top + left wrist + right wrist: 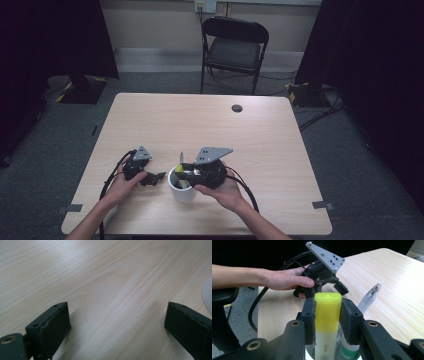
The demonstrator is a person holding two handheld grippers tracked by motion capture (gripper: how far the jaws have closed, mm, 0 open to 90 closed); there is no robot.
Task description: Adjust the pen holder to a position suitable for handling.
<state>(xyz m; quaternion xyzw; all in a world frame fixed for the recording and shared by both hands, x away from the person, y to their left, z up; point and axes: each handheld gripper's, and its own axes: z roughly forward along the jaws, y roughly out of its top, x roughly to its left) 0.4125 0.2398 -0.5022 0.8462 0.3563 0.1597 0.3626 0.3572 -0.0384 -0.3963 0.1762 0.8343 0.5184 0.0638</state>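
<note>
A white cup (183, 194) stands near the table's front edge. In it stands a yellow highlighter (327, 312), upright, with my right gripper (327, 305) shut on its cap end from above the cup. Beside it in the cup are a clear pen (369, 298), leaning away, and a green-labelled marker (347, 353). In the high view the right gripper (184, 175) sits over the cup's rim. My left gripper (156, 177) rests on the table just left of the cup, held by a hand. Its jaws stand wide open (116, 315) over bare wood, with the cup's edge (208, 293) at the right.
The light wooden table (210, 125) has a round cable hole (237, 108) at the back. A black folding chair (235, 47) stands behind it. Dark curtains hang on both sides. Cables trail from both grippers off the front edge.
</note>
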